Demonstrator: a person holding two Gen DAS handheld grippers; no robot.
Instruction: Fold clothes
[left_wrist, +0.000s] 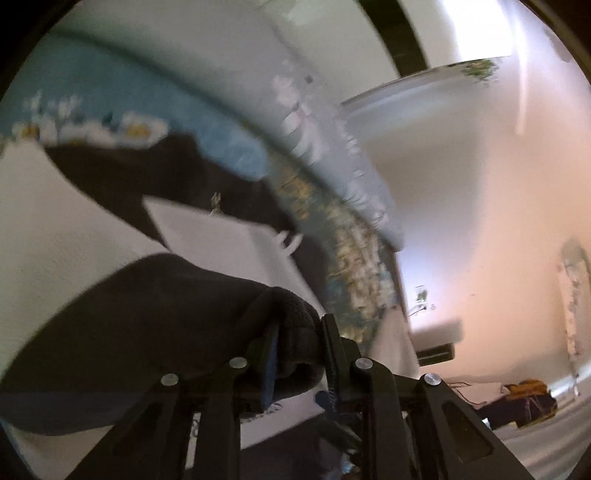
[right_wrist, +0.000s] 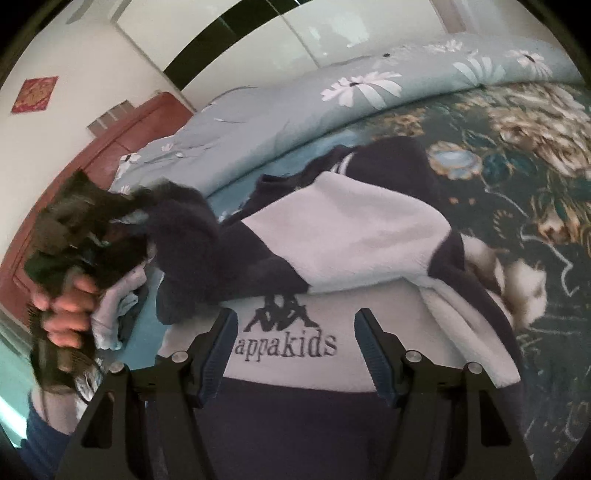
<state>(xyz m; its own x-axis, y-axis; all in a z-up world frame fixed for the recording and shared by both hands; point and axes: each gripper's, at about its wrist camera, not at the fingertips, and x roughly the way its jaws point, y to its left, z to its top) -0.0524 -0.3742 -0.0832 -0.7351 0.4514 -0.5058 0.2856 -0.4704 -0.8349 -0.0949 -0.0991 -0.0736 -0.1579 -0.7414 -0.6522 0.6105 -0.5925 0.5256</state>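
A white and navy sweatshirt (right_wrist: 332, 240) with an "appakids" print lies on the bed. My right gripper (right_wrist: 295, 332) hovers open just over the print, with nothing between its fingers. My left gripper (left_wrist: 299, 332) is shut on the navy sleeve (left_wrist: 147, 314), whose bunched fabric fills the gap between the pads. In the right wrist view the left gripper (right_wrist: 85, 229) is a blur at the left, held in a hand (right_wrist: 70, 306). There the sleeve (right_wrist: 184, 229) is lifted off the bed. The left wrist view is smeared, and the sweatshirt's white panel (left_wrist: 214, 232) shows beyond the sleeve.
A dark floral bedspread (right_wrist: 517, 166) covers the bed, and a pale blue daisy quilt (right_wrist: 332, 96) is heaped along its far side. A red-brown headboard (right_wrist: 92, 147) stands at the left. Light blue clothes (right_wrist: 118, 299) lie under the left hand. A pile of things (left_wrist: 528, 398) sits on the floor.
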